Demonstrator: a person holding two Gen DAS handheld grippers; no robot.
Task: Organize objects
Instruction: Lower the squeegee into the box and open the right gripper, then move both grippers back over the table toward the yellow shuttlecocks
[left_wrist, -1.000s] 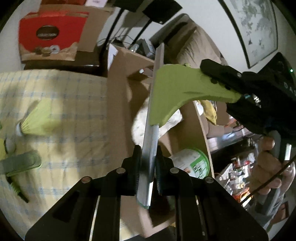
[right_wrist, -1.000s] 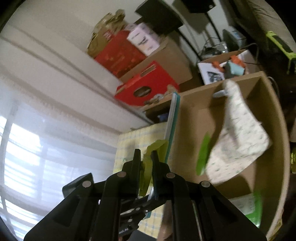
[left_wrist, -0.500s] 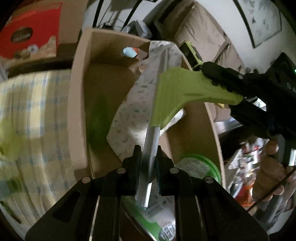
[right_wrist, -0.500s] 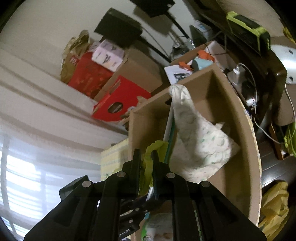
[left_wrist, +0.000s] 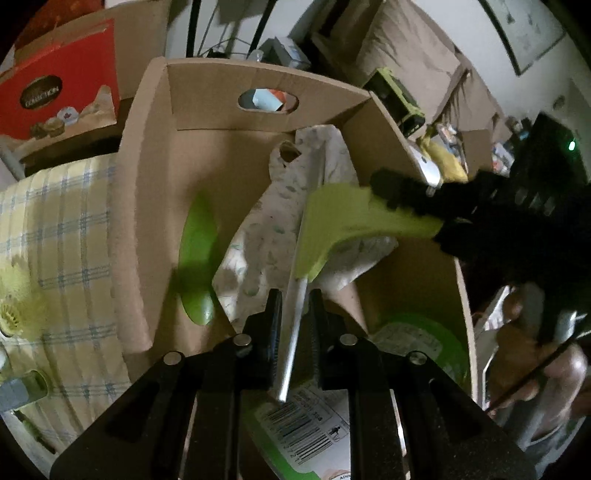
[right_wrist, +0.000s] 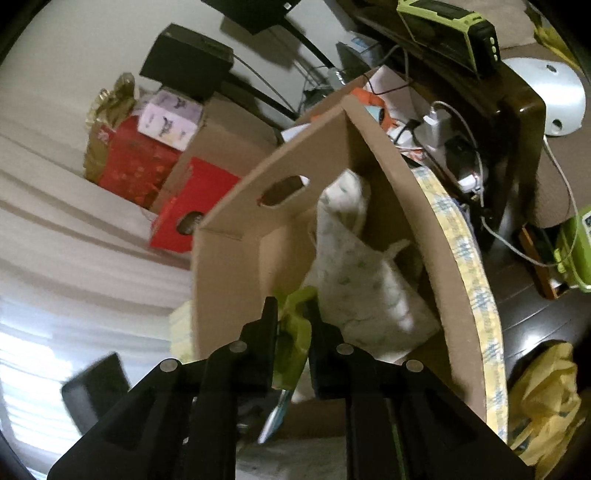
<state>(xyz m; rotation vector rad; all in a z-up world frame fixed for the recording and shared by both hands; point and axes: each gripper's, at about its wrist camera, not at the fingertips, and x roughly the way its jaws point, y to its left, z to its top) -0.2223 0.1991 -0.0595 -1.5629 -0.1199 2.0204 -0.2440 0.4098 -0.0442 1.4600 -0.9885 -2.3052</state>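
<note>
A big brown cardboard box (left_wrist: 229, 155) sits open next to a yellow checked cloth (left_wrist: 55, 236). The box has a cut-out handle hole in its far wall. Inside it lies a white bag with small green spots (left_wrist: 273, 221), leaning against the far corner. A green round lid (left_wrist: 197, 258) stands against the left wall of the box, and a green tub with a bar code label (left_wrist: 413, 343) lies at the near end.

Over the box hangs a squeegee (left_wrist: 343, 221) with a light green handle and a long silver blade. The left gripper (left_wrist: 293, 306) has its jaws close together, pinching the silver blade. The right gripper (right_wrist: 291, 317) holds the green handle (right_wrist: 295, 325) between its jaws, which have just been opening a little; the handle sits between them.

A red box (left_wrist: 59, 96) sits behind the cloth
</note>
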